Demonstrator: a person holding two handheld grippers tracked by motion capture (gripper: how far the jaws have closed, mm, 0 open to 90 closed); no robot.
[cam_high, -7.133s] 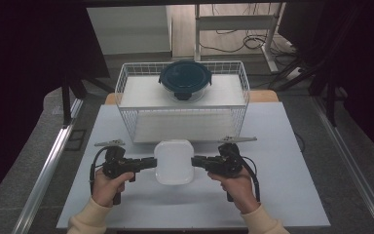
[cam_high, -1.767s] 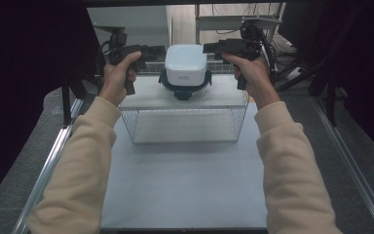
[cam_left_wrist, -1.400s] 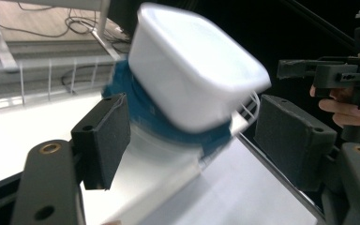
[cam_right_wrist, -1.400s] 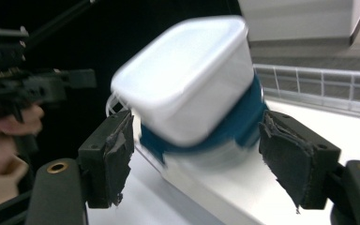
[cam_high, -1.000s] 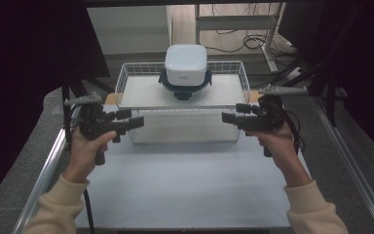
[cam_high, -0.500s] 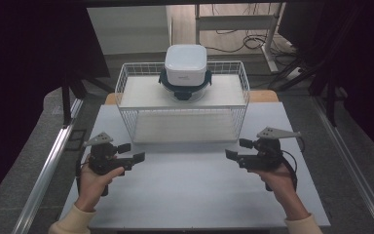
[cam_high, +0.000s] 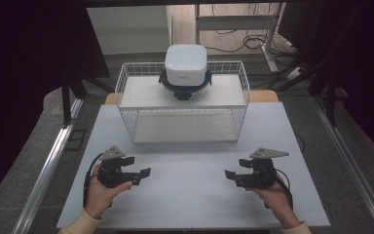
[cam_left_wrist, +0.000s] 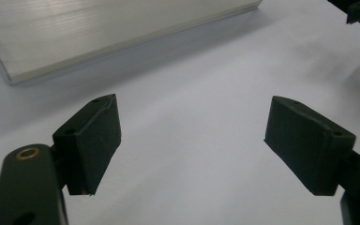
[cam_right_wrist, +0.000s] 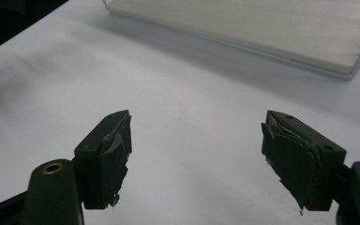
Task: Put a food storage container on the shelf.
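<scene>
Left hand-held gripper [cam_high: 145, 173]: jaws spread, just widened, nothing between, in front of the wire rack [cam_high: 183, 122].
Right hand-held gripper [cam_high: 230, 175]: jaws spread, empty.
White container [cam_high: 185, 65]: atop rack.

Layout of table [cam_high: 190, 195], rack and container.
White lidded plastic container [cam_high: 185, 65] on top shelf of white wire rack [cam_high: 126, 87], at far middle of white table; left gripper [cam_high: 145, 172] and right gripper [cam_high: 229, 174] near front corners.

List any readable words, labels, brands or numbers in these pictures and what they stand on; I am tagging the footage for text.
No text can be read.
White container on the wire rack: a faint mark on its front, too small and blurred to read.
Left gripper and right gripper: no lettering visible.
</scene>
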